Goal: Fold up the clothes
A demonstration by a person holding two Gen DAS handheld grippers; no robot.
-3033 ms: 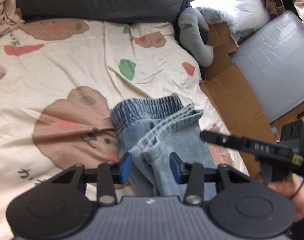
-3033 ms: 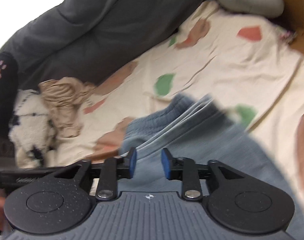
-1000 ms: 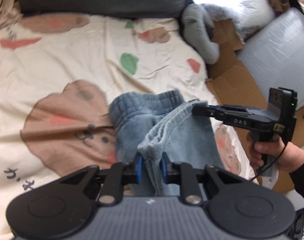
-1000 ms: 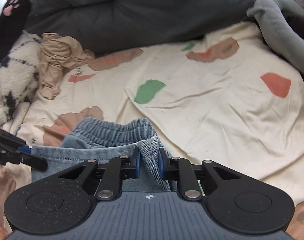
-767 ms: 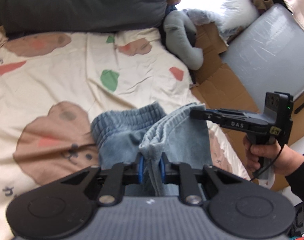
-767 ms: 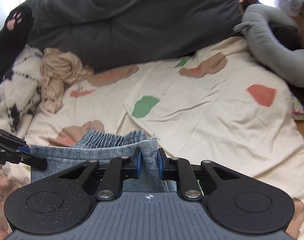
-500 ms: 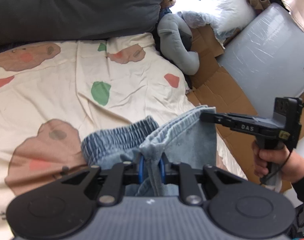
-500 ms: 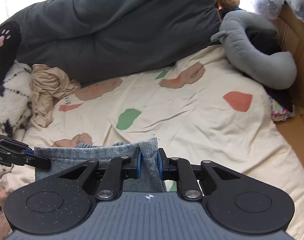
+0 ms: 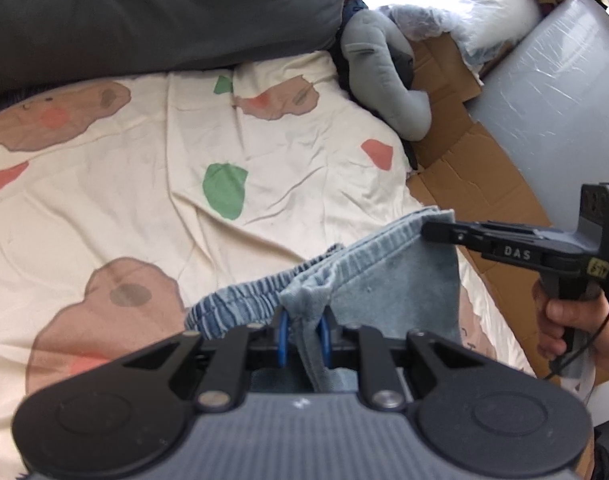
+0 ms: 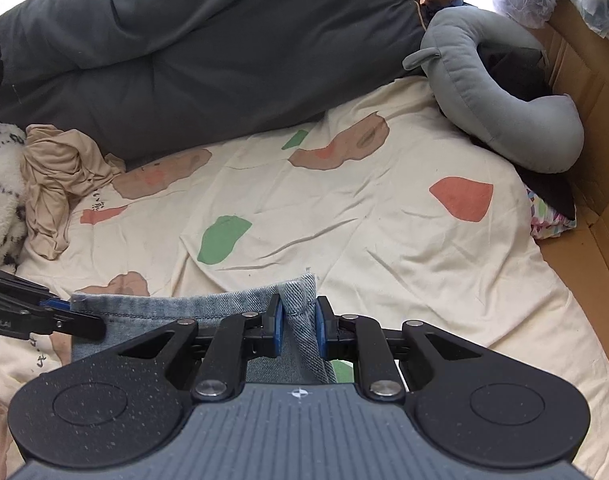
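Your left gripper (image 9: 303, 334) is clenched on a bunched corner of the light blue denim trousers (image 9: 388, 280), the cloth squeezed between the blue pads (image 9: 282, 340) and rising in a small tuft above them. Your right gripper (image 10: 297, 330) is likewise clamped on the opposite corner of the same hem, a fold of denim standing upright between its pads (image 10: 277, 330). In the left wrist view you can see the right gripper's black fingers pinching the far top corner of the cloth, with your right hand (image 9: 576, 328) wrapped around its handle at the right edge. The trousers hang as a panel stretched between the two grips, held above the cream bedsheet (image 9: 124, 184) with its brown, green and red patches; the gathered elastic waistband (image 9: 240, 300) shows lower down behind the raised edge, just left of the left gripper's pads. Beyond the sheet lies a dark grey duvet (image 10: 208, 40). A grey plush toy (image 10: 492, 96) curls at the sheet's far right corner beside flattened cardboard (image 9: 476, 184), and a crumpled beige garment (image 10: 60, 176) sits at the left of the right wrist view, against a white fleecy item (image 10: 0, 184)
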